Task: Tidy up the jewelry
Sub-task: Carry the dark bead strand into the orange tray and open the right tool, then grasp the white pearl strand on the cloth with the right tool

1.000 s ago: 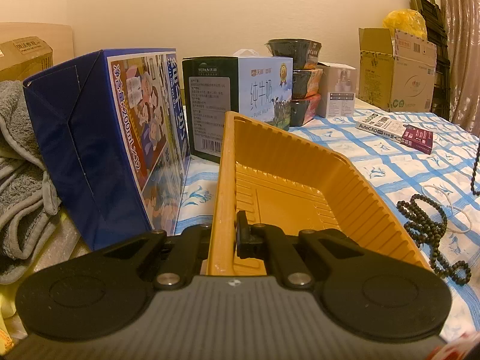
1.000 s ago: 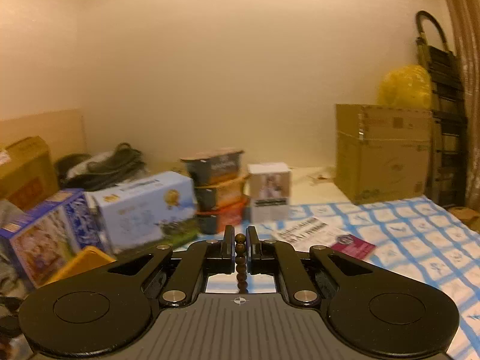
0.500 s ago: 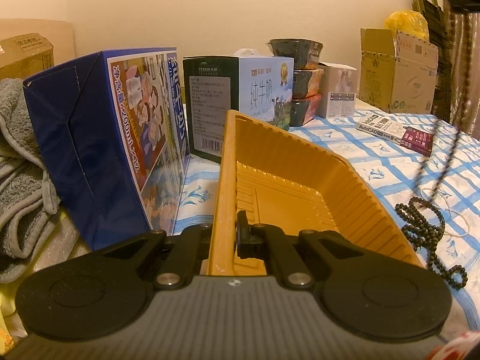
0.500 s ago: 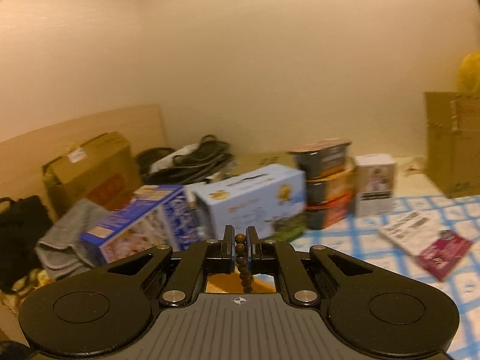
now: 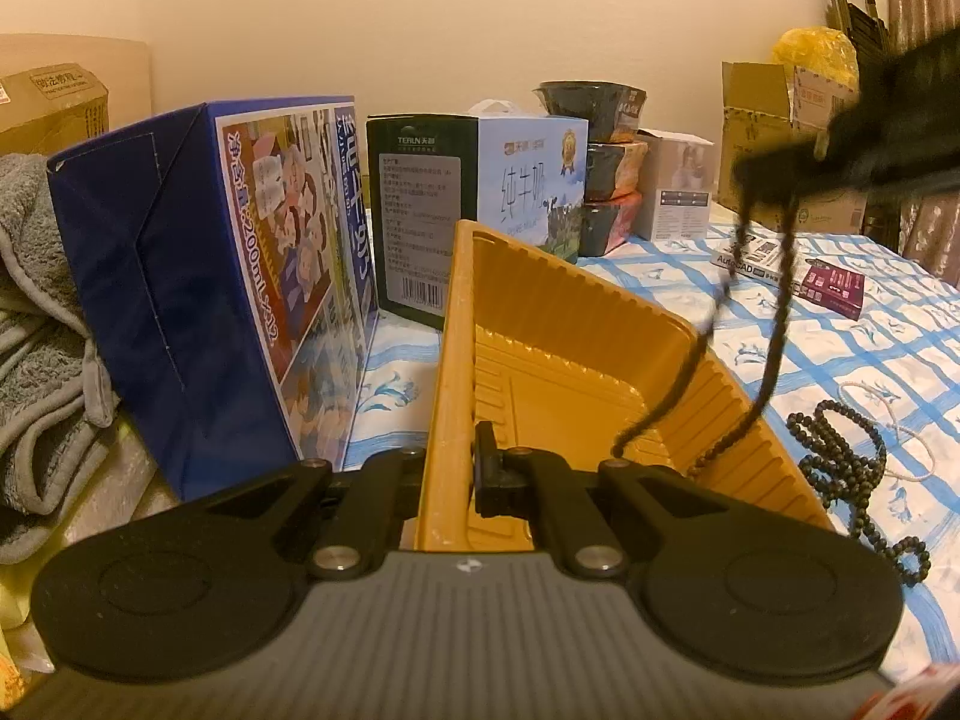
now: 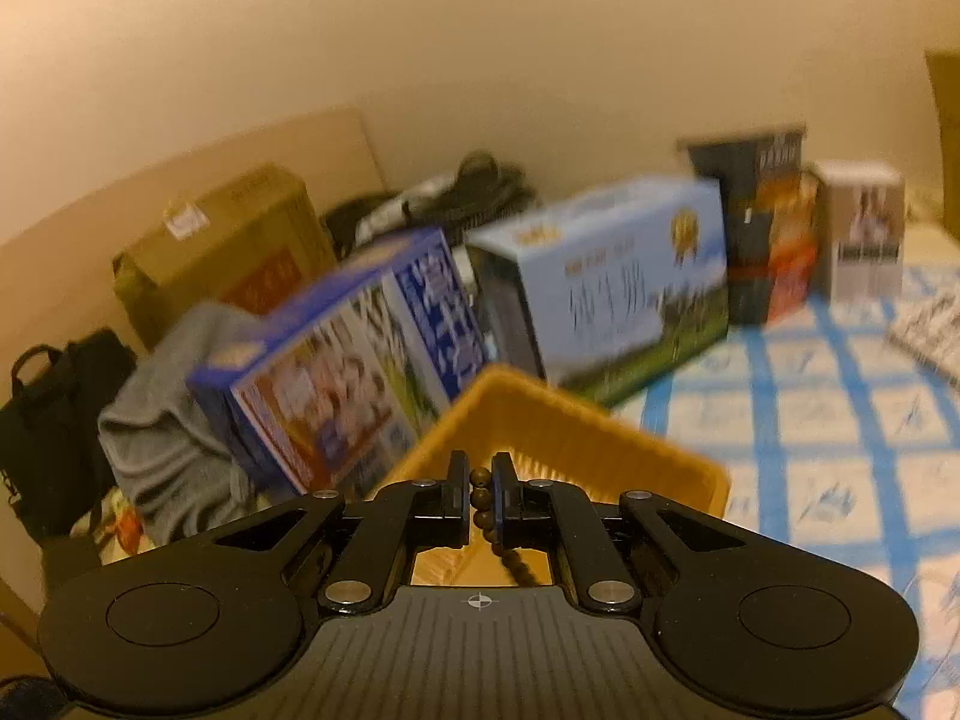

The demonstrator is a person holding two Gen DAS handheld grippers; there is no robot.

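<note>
Right tongs (image 6: 479, 495) pinch bead strand (image 6: 483, 510) over yellow tray (image 6: 576, 450).

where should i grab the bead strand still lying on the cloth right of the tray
Take the bead pile at its upper loops, where several strands bunch together, coming straight down from above. It lies flat and loose on the checked cloth, so a side approach would only push it along.

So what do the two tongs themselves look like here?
The left tongs and right tongs match: black linkage arms with silver pivot screws, round black discs on either side, a ribbed grey body with a small crosshair mark, and blue pads inside the fingertips.
</note>
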